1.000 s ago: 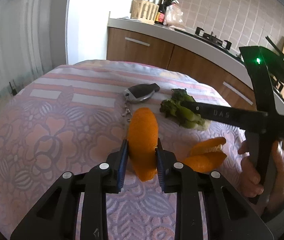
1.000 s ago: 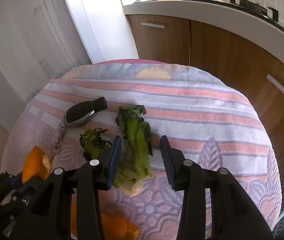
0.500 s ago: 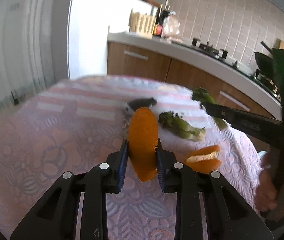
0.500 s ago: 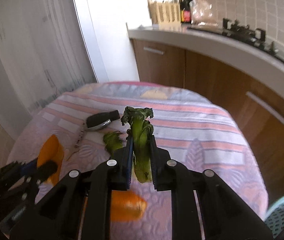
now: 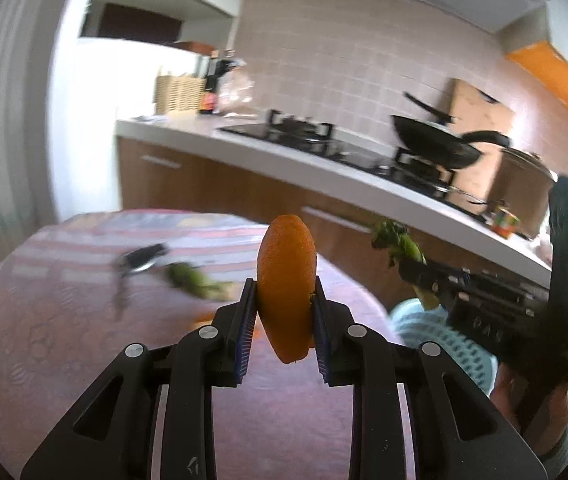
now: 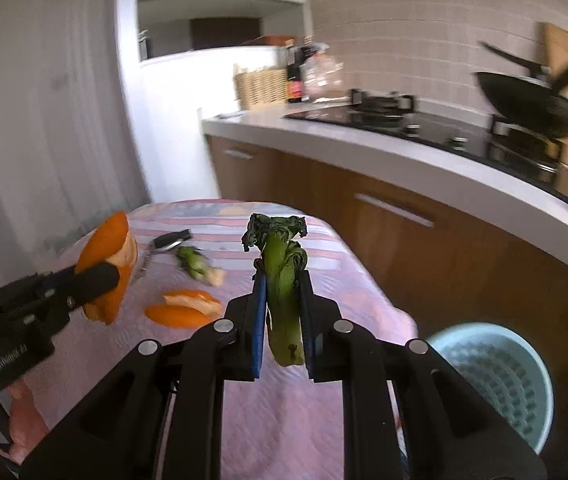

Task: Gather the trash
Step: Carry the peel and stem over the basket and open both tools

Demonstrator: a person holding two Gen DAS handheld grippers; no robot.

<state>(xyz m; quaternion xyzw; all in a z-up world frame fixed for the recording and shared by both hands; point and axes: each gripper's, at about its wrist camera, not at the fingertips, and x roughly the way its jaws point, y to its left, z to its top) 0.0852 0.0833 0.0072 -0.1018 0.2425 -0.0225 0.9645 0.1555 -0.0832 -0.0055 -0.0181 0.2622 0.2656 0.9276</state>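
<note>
My left gripper (image 5: 282, 322) is shut on a large orange peel (image 5: 286, 280) and holds it upright above the table. My right gripper (image 6: 282, 322) is shut on a green vegetable stalk (image 6: 282, 280) and holds it upright, above the table's right part. A second vegetable stalk (image 6: 198, 266) and more orange peel (image 6: 184, 308) lie on the pink patterned tablecloth (image 6: 304, 420). A pale blue slotted trash basket (image 6: 496, 376) stands on the floor to the right of the table; it also shows in the left wrist view (image 5: 444, 336).
A black car key with a chain (image 6: 170, 240) lies on the far part of the table. A kitchen counter (image 6: 404, 152) with wooden cabinets runs behind and to the right, with a stove and a black wok (image 6: 532, 108).
My right gripper has shut on the vegetable stalk and lifted it off the table. Both grippers have risen and swung right, so the trash basket has come into view.
</note>
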